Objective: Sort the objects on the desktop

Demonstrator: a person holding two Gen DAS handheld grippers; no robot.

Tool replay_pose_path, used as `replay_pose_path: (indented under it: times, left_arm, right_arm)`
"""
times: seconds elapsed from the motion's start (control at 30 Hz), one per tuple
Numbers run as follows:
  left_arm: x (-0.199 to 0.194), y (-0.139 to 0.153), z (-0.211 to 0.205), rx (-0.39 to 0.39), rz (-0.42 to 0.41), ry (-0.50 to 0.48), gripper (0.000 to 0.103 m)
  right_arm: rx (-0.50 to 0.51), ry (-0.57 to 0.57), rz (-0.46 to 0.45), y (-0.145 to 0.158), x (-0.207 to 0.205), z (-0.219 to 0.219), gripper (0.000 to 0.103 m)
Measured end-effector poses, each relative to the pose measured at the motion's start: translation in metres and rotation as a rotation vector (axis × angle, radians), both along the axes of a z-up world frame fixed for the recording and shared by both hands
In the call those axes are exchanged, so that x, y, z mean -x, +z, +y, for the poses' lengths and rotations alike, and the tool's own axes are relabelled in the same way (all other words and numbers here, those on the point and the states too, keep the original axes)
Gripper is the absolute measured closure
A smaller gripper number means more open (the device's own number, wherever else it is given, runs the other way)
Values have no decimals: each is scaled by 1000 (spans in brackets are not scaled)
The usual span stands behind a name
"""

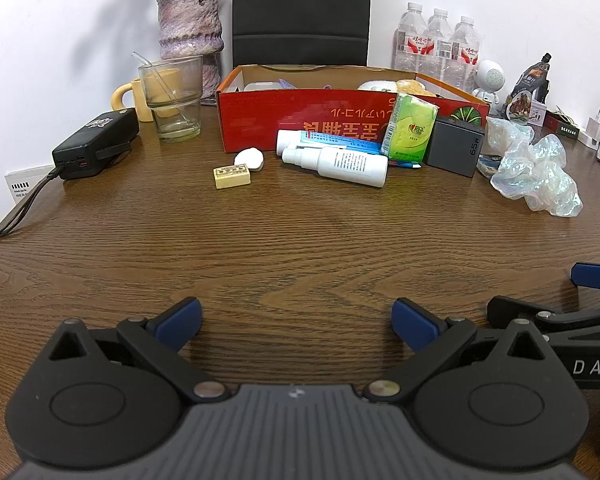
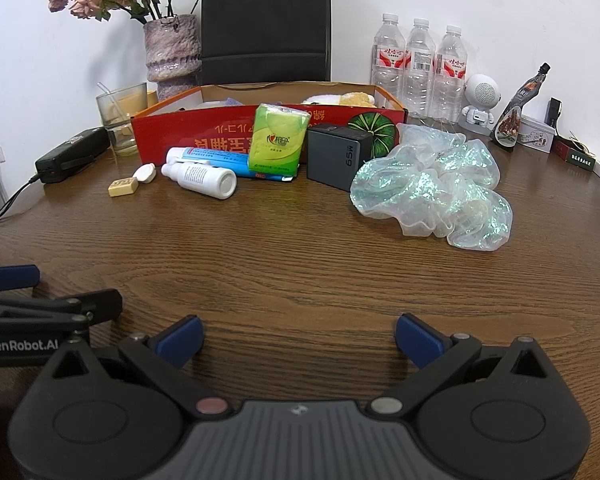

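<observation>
A red cardboard box (image 1: pixel 300 120) (image 2: pixel 204 130) stands at the back of the wooden table. In front of it lie a white spray bottle (image 1: pixel 340 165) (image 2: pixel 202 180), a blue-white tube (image 1: pixel 332 142) (image 2: pixel 220 158), a green tissue pack (image 1: pixel 410 128) (image 2: pixel 278 140), a grey 65W charger (image 1: pixel 454 146) (image 2: pixel 338 156), a white case (image 1: pixel 249 159) (image 2: pixel 145 173) and a cream tile (image 1: pixel 232 176) (image 2: pixel 123 187). An iridescent scrunchie (image 1: pixel 536 172) (image 2: pixel 432 188) lies to the right. My left gripper (image 1: pixel 296 322) and right gripper (image 2: pixel 298 338) are open and empty, side by side, well short of the objects.
A black power bank (image 1: pixel 96 142) with cable, a glass (image 1: pixel 174 98) and a vase (image 1: pixel 190 28) stand at the back left. Three water bottles (image 2: pixel 418 64), a white robot speaker (image 2: pixel 480 102) and small boxes stand at the back right. A black bag (image 2: pixel 266 20) stands behind the box.
</observation>
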State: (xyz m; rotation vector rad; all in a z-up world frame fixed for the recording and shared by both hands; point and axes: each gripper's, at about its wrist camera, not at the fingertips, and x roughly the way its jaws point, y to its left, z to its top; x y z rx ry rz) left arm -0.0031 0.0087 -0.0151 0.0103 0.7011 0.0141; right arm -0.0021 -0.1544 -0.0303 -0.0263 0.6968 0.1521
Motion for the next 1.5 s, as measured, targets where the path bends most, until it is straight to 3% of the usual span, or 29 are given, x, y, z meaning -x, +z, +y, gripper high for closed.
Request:
replay_pose_path:
  times: [0.37, 0.53, 0.67, 0.73, 0.8, 0.87, 0.93, 0.97, 1.07, 1.1, 1.13, 1.17, 1.2, 1.27, 1.33, 1.4, 1.5]
  left_arm:
    - [-1, 0, 1, 3, -6, -5, 0]
    - [-30, 14, 15, -85, -86, -5, 0]
    - [-84, 30, 41, -49, -163, 16, 0]
    - [-115, 32, 51, -25, -161, -16, 0]
    - [-138, 30, 55, -20, -131, -21, 5]
    - [-159, 27, 58, -16, -100, -25, 29]
    - [-172, 17, 59, -19, -40, -42, 43]
    - [-178, 13, 59, -20, -10, -51, 44]
    - [-175, 3, 59, -39, -22, -58, 50]
    - [-174, 3, 59, -33, -25, -77, 55]
    - [-172, 2, 58, -25, -27, -99, 69]
    - [-171, 2, 58, -18, -29, -120, 75]
    - [-165, 4, 56, -21, -40, -121, 75]
    - [-153, 10, 51, -31, -63, -116, 76]
    - [-141, 15, 47, -41, -87, -111, 76]
    - [-129, 20, 42, -51, -111, -106, 76]
    - [-111, 28, 34, -67, -146, -98, 76]
  right_arm:
    - [0, 1, 0, 0, 0, 0, 0]
    - [-9, 1, -14, 7, -8, -13, 5]
    - [-10, -87, -98, 27, -31, -36, 5]
    - [-6, -112, -129, 38, -47, -43, 5]
    - [1, -127, -141, 44, -64, -47, 4]
    - [11, -129, -120, 38, -81, -47, 4]
    - [21, -130, -99, 33, -98, -48, 7]
    - [26, -130, -89, 30, -106, -48, 11]
    - [36, -134, -57, 20, -127, -49, 19]
    - [36, -139, -48, 16, -129, -49, 22]
    - [40, -141, -38, 12, -130, -48, 26]
    - [44, -139, -33, 10, -129, -48, 37]
    - [48, -138, -33, 9, -128, -48, 49]
    - [56, -134, -31, 8, -125, -48, 61]
    - [63, -131, -30, 6, -123, -48, 83]
    - [66, -128, -30, 5, -119, -49, 90]
    - [65, -130, -41, 11, -108, -50, 92]
